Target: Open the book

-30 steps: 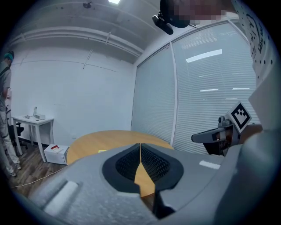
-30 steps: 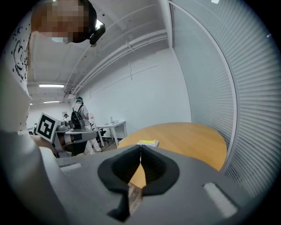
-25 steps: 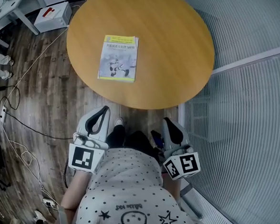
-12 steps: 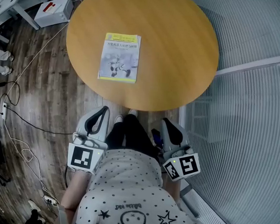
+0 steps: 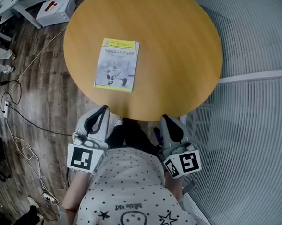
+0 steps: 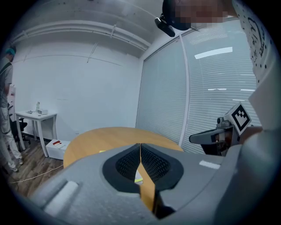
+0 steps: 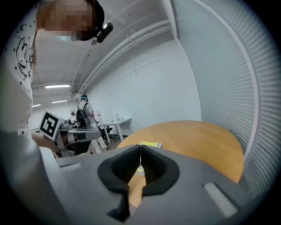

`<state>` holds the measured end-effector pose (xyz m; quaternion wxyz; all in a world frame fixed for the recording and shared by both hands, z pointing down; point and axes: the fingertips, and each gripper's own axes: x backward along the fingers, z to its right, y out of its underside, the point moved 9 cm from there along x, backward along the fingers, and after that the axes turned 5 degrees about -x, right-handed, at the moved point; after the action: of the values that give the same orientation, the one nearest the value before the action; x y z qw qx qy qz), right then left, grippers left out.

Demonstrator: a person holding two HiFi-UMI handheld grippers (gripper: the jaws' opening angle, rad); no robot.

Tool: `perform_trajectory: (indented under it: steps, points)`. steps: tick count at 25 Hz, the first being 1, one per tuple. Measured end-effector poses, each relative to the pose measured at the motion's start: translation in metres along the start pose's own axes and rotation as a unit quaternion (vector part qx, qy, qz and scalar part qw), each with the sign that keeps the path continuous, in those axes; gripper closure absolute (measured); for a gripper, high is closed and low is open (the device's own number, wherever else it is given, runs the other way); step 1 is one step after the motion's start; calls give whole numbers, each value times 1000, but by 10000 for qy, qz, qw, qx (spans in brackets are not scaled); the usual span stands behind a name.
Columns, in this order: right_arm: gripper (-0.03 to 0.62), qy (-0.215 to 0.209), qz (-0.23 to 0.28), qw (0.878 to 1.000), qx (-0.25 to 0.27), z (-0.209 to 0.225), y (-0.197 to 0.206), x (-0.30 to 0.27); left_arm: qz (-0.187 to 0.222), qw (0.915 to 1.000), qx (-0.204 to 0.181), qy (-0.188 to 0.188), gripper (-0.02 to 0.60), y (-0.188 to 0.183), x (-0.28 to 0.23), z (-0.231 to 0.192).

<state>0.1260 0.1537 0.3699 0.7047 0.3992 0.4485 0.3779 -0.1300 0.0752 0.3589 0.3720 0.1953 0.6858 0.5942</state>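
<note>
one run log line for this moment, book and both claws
book: closed, flat on table | left claw: shut, empty, by near table edge | right claw: shut, empty, by near table edge

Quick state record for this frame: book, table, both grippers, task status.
book: closed, cover up, lying flat on the table, left of centre
table: round, wooden top
left gripper: shut, empty, at the table's near edge, short of the book
right gripper: shut, empty, at the table's near edge, apart from the book
task status: book not yet touched or opened
</note>
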Motion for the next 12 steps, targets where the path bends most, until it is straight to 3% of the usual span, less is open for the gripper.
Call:
perform_trajectory:
  steps: [12]
  points:
    - [589,-562,-282,9980,93,56,-24,-49,-105,9982,-115,-577,566,-20,-46,-6]
